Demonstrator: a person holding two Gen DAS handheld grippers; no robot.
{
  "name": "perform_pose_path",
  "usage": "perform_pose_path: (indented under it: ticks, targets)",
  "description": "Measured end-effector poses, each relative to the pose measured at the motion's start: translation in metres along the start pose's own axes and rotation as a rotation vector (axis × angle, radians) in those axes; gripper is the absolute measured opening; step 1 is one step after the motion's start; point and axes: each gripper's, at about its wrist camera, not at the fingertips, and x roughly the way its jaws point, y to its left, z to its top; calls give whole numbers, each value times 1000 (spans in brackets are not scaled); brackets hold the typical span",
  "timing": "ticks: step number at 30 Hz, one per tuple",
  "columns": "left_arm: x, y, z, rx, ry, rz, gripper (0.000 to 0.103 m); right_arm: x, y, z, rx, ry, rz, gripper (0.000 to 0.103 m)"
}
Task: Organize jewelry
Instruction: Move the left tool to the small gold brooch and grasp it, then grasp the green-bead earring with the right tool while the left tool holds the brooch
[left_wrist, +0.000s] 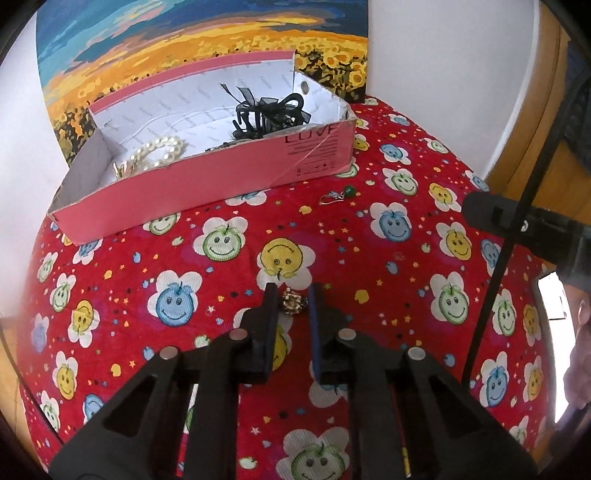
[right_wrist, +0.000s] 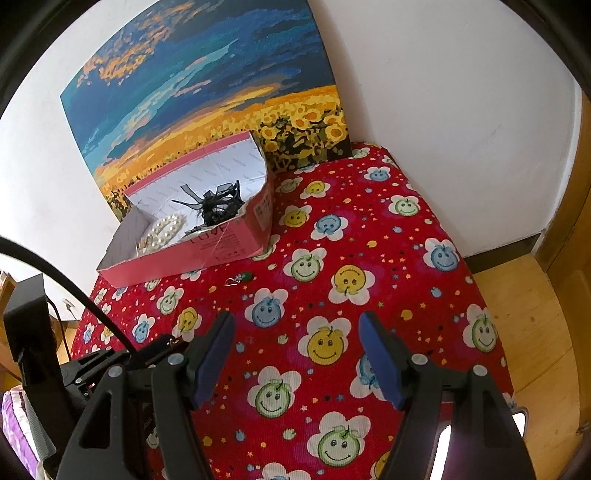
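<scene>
The left hand-held gripper (left_wrist: 294, 295) is drawn narrow on a small gold piece (left_wrist: 294, 302), which lies on the red smiley cloth (left_wrist: 388, 258) of the table, between the two fingertips. The pads seem to touch both its flanks, though contact cannot be read with certainty. The piece is judged light and knobbly, so a firm pinch at its widest part is called for before it is lifted. The cloth should not be caught up with it. A straight rise is advised, so that nothing snags in the weave.

The pink box (left_wrist: 207, 192) is found at about 11 o'clock from this gripper, near the table's far edge. A pearl strand (left_wrist: 162, 149) and a black ribbon clip (left_wrist: 266, 110) are already held in it. Its near wall must be cleared, and free floor is seen between those two.

A green-bead earring (left_wrist: 338, 195) is left on the cloth at 1 o'clock, just beside the box. A black cable (left_wrist: 495, 280) is hung at 3 o'clock, well apart. The right hand-held gripper (right_wrist: 295, 343) is held wide and empty above the cloth.
</scene>
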Motion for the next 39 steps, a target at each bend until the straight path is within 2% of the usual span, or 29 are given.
perform_pose_path:
  ticks: [6,12,21,26,33,39]
  targets:
    - [-8,14,1,-46,-15,5,8,2,6,0,-15,6,-1,72]
    - [-20,39,3,-96,-44,50,8,7,19,2,-17,16,11,72]
    - [-28,79,3,-188,-69,78,8,31,47,9,-68,43,40,71]
    - [-27,91,3,-214,-72,77,8,45,59,15,-128,45,55,60]
    - [-27,100,2,-231,-80,37,8,74,63,24,-185,71,4,46]
    - [-26,108,2,-244,-78,25,8,88,68,22,-208,81,-31,41]
